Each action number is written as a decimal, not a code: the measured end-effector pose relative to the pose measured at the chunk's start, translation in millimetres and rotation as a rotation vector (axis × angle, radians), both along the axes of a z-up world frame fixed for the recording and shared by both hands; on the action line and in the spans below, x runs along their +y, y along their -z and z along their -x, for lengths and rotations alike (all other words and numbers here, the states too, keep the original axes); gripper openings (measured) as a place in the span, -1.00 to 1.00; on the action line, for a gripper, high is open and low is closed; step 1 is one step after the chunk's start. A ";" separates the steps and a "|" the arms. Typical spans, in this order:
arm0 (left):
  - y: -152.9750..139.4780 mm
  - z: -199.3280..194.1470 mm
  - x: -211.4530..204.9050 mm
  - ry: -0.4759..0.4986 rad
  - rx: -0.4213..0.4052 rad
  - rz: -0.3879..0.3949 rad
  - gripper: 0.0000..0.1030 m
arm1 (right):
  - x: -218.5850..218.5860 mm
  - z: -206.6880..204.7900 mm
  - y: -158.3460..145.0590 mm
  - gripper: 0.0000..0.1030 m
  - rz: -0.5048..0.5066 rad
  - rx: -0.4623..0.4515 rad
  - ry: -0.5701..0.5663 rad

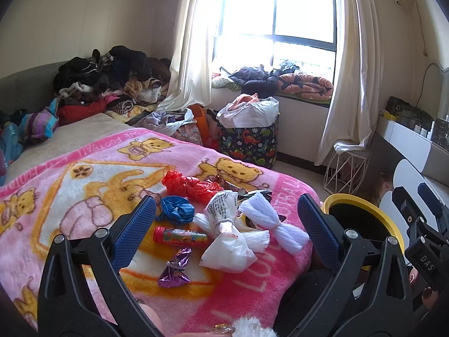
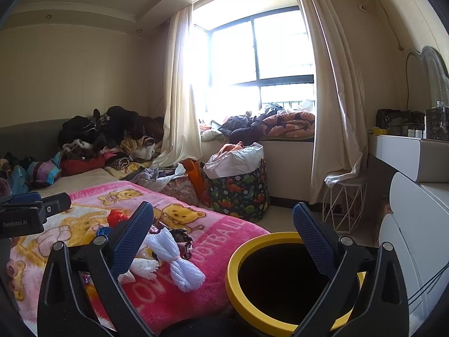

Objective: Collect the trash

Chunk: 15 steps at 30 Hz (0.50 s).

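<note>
Left tool: the left tool (image 1: 226, 219) hangs over the bed, jaws spread wide with nothing between them; the trash pile lies beyond and below its blue pads.
Right tool: the right tool (image 2: 223, 231) is also spread wide and empty, positioned above the near rim of the yellow bin (image 2: 234, 266).
Bed: a pink blanket (image 1: 92, 174) printed with bears covers the bed and carries all the trash.
Trash pile: a red plastic bag (image 1: 190, 185) lies farthest back, a blue crumpled bag (image 1: 176, 209) just beside it on the near side, and a white knotted bag (image 1: 227, 241) in the middle.
Small items: a red candy tube (image 1: 179, 235) lies flat next to the white knotted bag; a purple foil wrapper (image 1: 175, 271) sits nearest the camera, a little apart from the rest.
White foam: a tied white foam net (image 2: 176, 258) (bow-shaped, pinched at its middle) lies at the blanket's right side, near the bin.
Bin: the yellow bin stands beside the bed with its dark opening facing up.
Background: a dinosaur-print basket (image 1: 248, 140) stands under the window.
</note>
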<state>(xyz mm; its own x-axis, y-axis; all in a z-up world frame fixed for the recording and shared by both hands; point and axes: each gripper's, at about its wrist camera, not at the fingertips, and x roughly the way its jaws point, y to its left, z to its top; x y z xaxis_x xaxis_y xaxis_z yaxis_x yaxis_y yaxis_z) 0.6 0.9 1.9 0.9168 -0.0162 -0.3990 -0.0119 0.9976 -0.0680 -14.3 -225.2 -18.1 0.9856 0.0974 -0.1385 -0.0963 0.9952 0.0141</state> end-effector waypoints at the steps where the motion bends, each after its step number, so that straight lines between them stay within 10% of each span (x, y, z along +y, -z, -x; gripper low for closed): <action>1: -0.1 -0.2 0.1 0.001 0.001 0.000 0.80 | 0.0 0.0 -0.4 0.88 0.001 0.001 0.000; 15: -0.2 -1.0 -3.5 0.007 0.002 -0.001 0.80 | 0.7 -0.4 0.7 0.88 0.004 0.003 0.001</action>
